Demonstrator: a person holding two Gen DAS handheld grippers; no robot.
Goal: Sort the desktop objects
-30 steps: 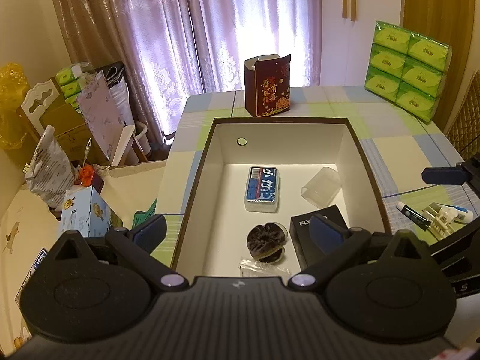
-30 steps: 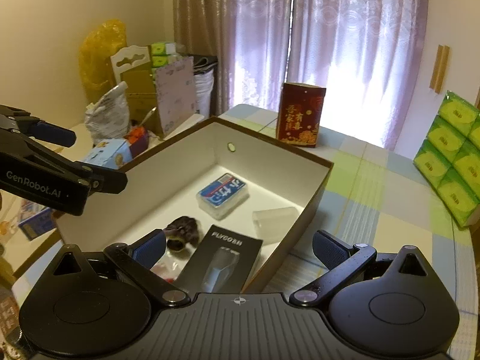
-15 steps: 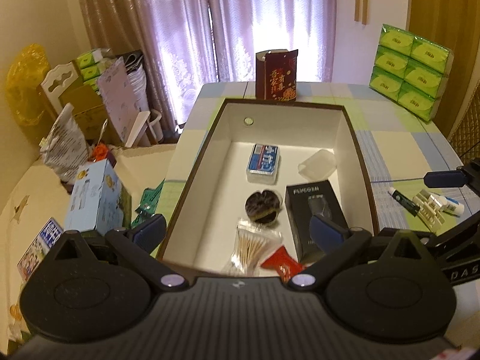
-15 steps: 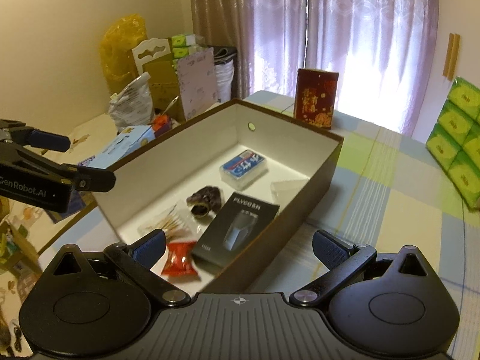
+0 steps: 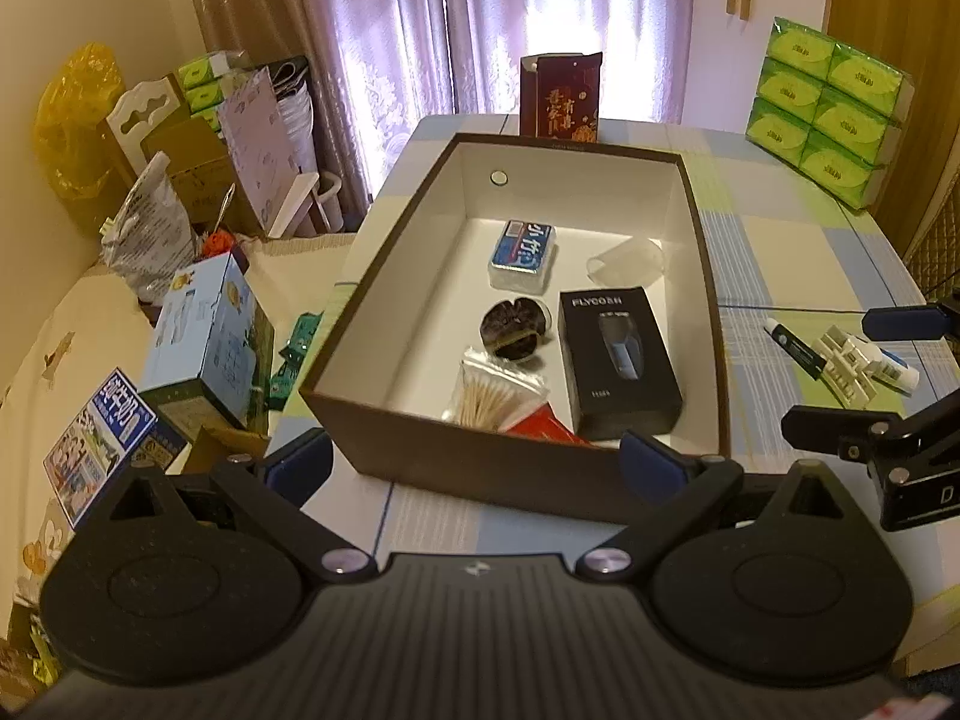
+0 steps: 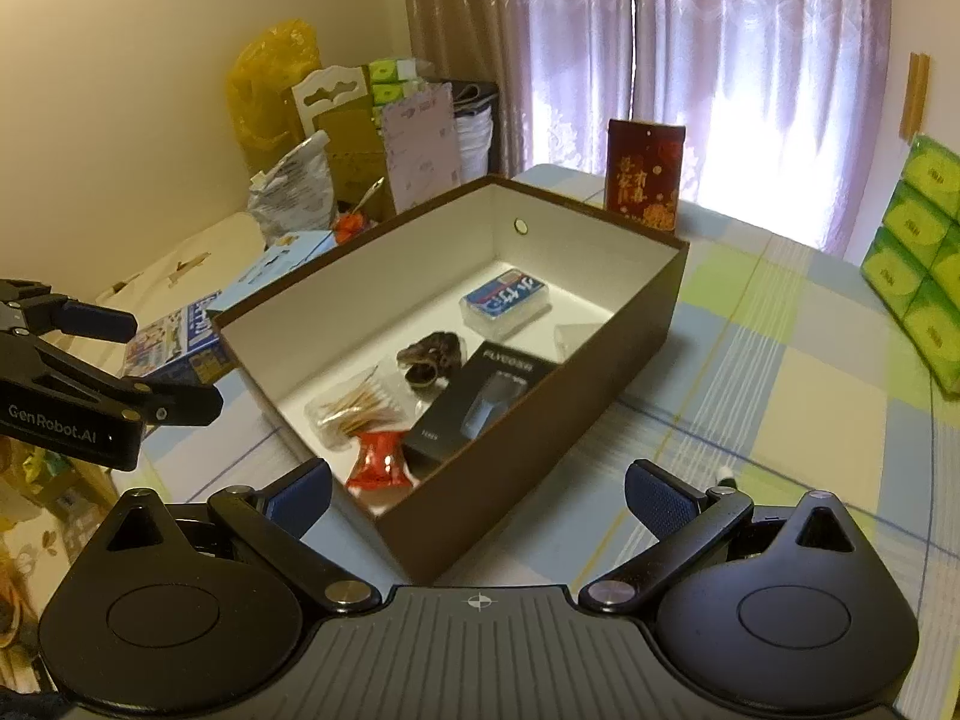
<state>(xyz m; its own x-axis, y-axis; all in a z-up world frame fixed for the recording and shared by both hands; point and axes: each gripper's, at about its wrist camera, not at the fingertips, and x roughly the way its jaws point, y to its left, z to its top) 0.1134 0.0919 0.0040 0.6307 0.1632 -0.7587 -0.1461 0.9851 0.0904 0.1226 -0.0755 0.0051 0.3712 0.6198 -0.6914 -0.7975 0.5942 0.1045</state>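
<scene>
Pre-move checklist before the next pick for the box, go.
1. Left gripper open and holding nothing: ok.
2. Right gripper open and holding nothing: ok.
3. Loose items left on the table: ok, a pen, a white clip and a tube lie right of the box.
4. Free floor in the box: ok, bare along its left wall and far end.
5. Items touching or separable: cannot tell, they lie close together.
6. Right gripper over those items: cannot tell; only a white tip shows by its finger.
</scene>
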